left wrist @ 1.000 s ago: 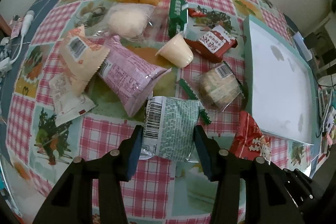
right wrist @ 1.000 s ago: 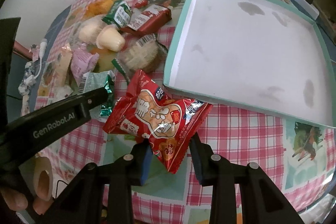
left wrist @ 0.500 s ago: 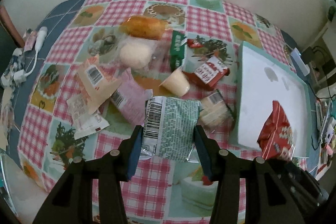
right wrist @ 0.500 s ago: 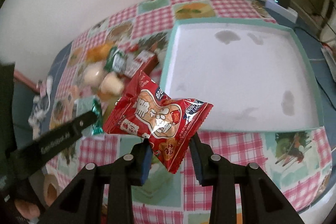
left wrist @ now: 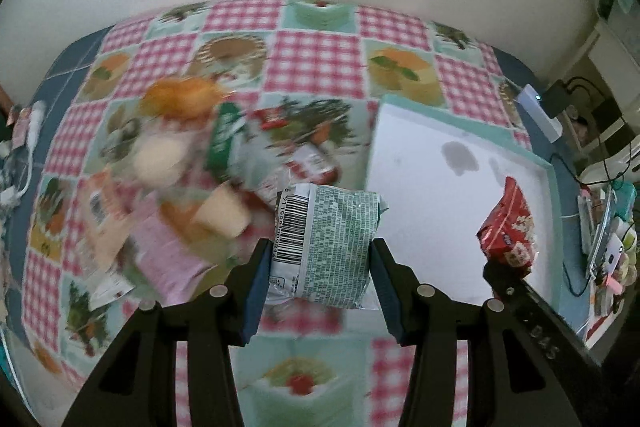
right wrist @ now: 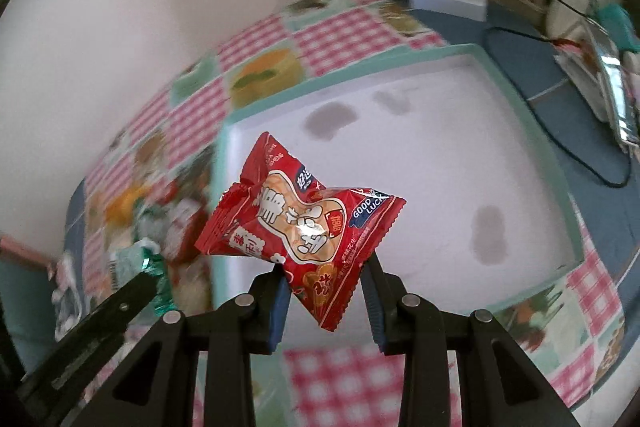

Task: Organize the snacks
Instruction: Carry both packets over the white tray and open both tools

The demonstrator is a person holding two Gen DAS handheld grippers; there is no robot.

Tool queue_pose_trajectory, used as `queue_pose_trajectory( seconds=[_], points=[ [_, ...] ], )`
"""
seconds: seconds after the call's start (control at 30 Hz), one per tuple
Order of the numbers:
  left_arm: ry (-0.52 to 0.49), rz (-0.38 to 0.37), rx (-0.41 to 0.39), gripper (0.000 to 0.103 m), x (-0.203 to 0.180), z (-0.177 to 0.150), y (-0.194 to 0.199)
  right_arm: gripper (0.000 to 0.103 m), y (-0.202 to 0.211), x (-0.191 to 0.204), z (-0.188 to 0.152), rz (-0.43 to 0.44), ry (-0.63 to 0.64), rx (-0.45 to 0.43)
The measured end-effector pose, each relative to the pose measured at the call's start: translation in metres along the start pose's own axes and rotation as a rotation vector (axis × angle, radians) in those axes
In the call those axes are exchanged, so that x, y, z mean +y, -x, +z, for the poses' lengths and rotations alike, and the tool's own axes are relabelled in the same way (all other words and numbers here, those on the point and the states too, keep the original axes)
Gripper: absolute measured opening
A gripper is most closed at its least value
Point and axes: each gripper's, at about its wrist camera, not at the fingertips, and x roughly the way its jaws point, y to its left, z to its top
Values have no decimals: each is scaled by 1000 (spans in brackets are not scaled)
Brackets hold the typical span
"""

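Observation:
My left gripper (left wrist: 320, 269) is shut on a green snack packet (left wrist: 326, 243) with a barcode, held above the table beside the tray's left edge. My right gripper (right wrist: 325, 285) is shut on a red peanut packet (right wrist: 304, 223), which hangs over the white tray with a teal rim (right wrist: 532, 131). In the left wrist view the same red peanut packet (left wrist: 510, 223) and the right gripper sit over the tray (left wrist: 440, 195) at right. A blurred pile of snacks (left wrist: 192, 179) lies on the checked tablecloth left of the tray. In the right wrist view the left gripper's arm (right wrist: 96, 323) and green packet (right wrist: 150, 263) show at lower left.
The tray is bare inside apart from grey stains (right wrist: 488, 235). A white power strip (right wrist: 448, 1) with a black plug and cables lies beyond the tray. Clutter (left wrist: 608, 239) lines the table's right edge. A white cable (left wrist: 30, 131) lies at the far left. A wall stands behind.
Both grippers rose off the table with their packets and moved right toward the tray. The red packet now hangs over the tray; the right gripper has rolled.

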Motion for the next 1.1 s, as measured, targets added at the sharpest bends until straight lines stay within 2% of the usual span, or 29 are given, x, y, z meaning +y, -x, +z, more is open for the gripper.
queue_pose_trajectory(
  seconds=[0.13,0.37,0.63,0.7,0.83,0.9,0.97,1.0,1.1],
  points=[
    [-34,-23,9,51,-27,15,-17,36,-13,-21,17,-36,-69,5],
    [-89,-42,15,51,-64,37,-46,36,-32,-42,42,-121,-98,-18],
    [-102,-67,-3,51,-81,54,-65,37,-53,-54,64,-192,-97,-35],
    [-105,-65,1,62,-83,55,-67,38,-56,-55,65,-203,-91,-33],
    [-103,-60,10,74,-80,57,-64,38,-55,-54,65,-211,-85,-27],
    [-98,-39,10,78,-76,58,-59,46,-53,-52,66,-205,-82,-23],
    [-91,-8,9,81,-70,58,-53,76,-51,-50,66,-199,-74,-18],
    [-83,-1,5,82,-66,57,-50,80,-49,-49,65,-195,-72,-19],
    [-45,17,7,84,-51,56,-45,82,-46,-45,62,-198,-58,-14]
  ],
)
